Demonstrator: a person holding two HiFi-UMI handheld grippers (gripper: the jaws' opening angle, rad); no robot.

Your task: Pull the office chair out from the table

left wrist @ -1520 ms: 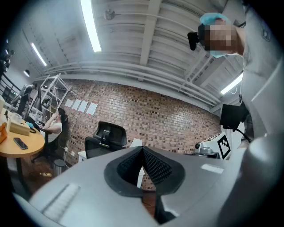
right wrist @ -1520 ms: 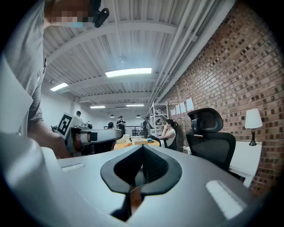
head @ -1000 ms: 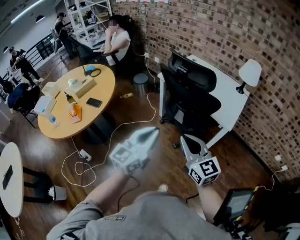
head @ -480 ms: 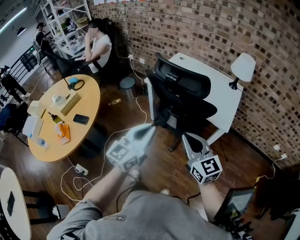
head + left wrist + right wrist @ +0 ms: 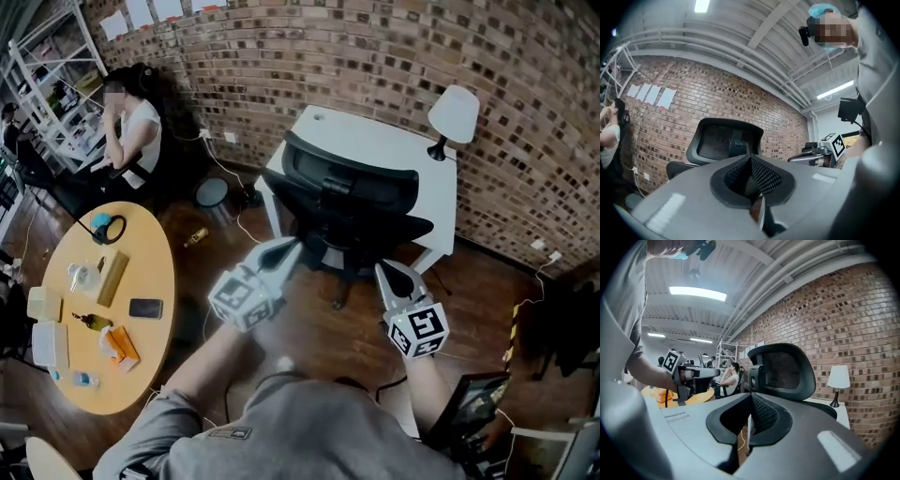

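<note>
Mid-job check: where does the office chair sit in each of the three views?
Head view: office chair upper centre, backrest toward the camera, in front of the white table.
Left gripper view: chair left of centre, mid-height.
Right gripper view: chair right of centre, mid-height.
Shared landmark: the brick wall behind it.

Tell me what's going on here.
A person holds a gripper in each hand, facing a black office chair pushed up to a white table by the brick wall. The left gripper and right gripper point at its back, fingers shut and empty, short of touching it. The chair is not yet pulled out.
</note>
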